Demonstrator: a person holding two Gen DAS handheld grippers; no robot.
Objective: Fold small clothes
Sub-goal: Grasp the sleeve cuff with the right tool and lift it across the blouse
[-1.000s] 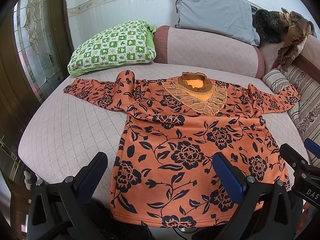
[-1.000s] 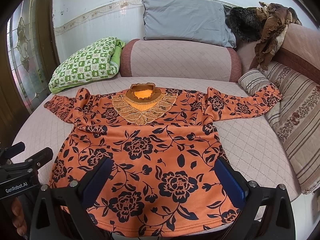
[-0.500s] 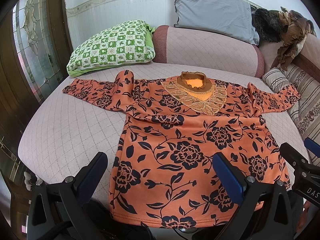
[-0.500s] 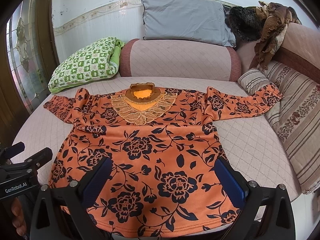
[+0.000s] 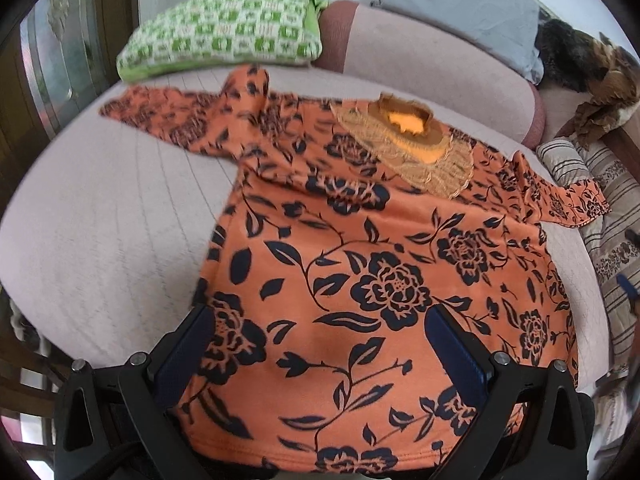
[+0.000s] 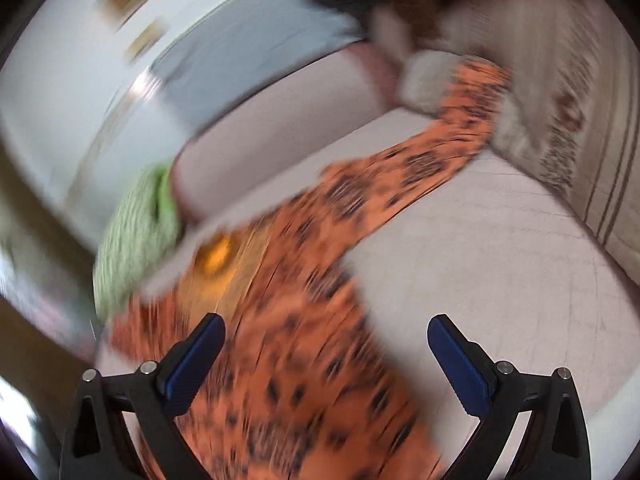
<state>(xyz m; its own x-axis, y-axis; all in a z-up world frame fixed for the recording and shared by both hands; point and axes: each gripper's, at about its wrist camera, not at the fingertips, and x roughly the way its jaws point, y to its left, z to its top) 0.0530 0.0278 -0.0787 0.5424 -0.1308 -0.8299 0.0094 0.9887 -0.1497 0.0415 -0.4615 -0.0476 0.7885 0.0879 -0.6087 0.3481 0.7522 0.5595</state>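
Observation:
An orange top with black flowers (image 5: pixel 360 272) lies spread flat on the pink quilted seat (image 5: pixel 100 232), with a lace collar (image 5: pixel 416 148) at the far end and both sleeves stretched out. My left gripper (image 5: pixel 320 344) is open and empty, low over the hem half of the top. My right gripper (image 6: pixel 326 356) is open and empty, over the top's right side (image 6: pixel 304 320); this view is heavily blurred and tilted. The right sleeve (image 6: pixel 440 160) runs up toward the striped cushion.
A green checked pillow (image 5: pixel 224 36) and a grey pillow (image 5: pixel 460 12) lean on the sofa back. A striped cushion (image 5: pixel 600 200) and brown furry clothing (image 5: pixel 592 76) lie at the right. A wooden glazed door (image 5: pixel 52 52) stands at the left.
Both grippers have moved forward and lower toward the top. The right gripper has swung right and tilted, toward the right sleeve side, blurring its view. Both stay open.

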